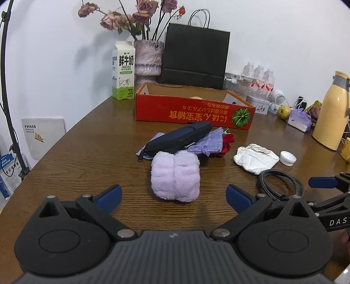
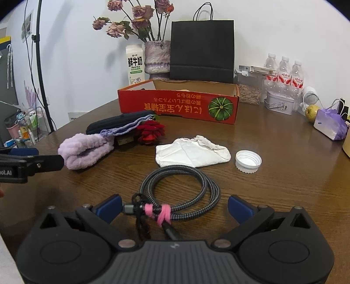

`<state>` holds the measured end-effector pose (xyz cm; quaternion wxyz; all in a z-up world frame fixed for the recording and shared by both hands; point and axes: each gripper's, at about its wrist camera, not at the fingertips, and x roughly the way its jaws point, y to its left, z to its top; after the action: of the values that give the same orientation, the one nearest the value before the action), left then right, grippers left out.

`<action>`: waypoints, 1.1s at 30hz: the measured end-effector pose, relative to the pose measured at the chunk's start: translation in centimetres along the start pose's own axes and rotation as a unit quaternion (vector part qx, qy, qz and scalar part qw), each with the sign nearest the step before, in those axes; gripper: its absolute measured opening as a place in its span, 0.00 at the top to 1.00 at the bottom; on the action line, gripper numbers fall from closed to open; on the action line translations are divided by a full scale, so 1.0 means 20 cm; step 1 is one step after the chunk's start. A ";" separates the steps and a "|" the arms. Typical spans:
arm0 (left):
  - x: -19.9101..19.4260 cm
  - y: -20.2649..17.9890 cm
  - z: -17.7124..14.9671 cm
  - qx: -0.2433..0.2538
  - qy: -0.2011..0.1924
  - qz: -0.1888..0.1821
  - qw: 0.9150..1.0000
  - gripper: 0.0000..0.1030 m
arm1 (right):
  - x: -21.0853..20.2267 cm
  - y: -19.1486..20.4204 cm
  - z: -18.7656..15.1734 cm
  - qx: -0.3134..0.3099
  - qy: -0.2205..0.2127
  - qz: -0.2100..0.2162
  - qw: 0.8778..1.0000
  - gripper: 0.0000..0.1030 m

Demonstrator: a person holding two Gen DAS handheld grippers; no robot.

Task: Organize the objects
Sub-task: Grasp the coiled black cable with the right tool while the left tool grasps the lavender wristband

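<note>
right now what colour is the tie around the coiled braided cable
Pink, a fuzzy tie bundling the grey-black coiled braided cable; clearest in the right wrist view.

Back edge of the table (image 2: 284, 174) is pretty crowded: milk carton (image 1: 123, 71) near the back left corner, a vase (image 1: 148, 58) of dried roses (image 1: 131, 15) right beside it, then a black paper bag (image 1: 194, 56). Further right there's three water bottles (image 2: 284, 74), a jar of seeds (image 2: 250, 92), a small tin (image 2: 279, 104), an apple (image 2: 311, 112) and a yellow thermos (image 1: 330, 113) by the right edge.
</note>
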<state>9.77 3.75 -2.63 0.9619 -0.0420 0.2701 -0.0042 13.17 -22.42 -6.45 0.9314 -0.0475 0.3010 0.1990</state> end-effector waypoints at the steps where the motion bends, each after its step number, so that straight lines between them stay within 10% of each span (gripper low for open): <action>1: 0.02 0.00 0.01 -0.001 0.003 0.002 1.000 0.00 | 0.01 0.00 0.01 -0.001 0.001 -0.001 1.000 0.00; 33: 0.29 -0.06 0.09 -0.008 0.039 0.061 0.997 0.00 | 0.17 -0.04 0.06 0.013 0.025 -0.005 1.000 0.10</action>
<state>15.64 2.49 -4.08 0.9489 -0.0324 0.3091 0.0553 16.59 -21.81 -7.47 0.9252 -0.0418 0.3265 0.1888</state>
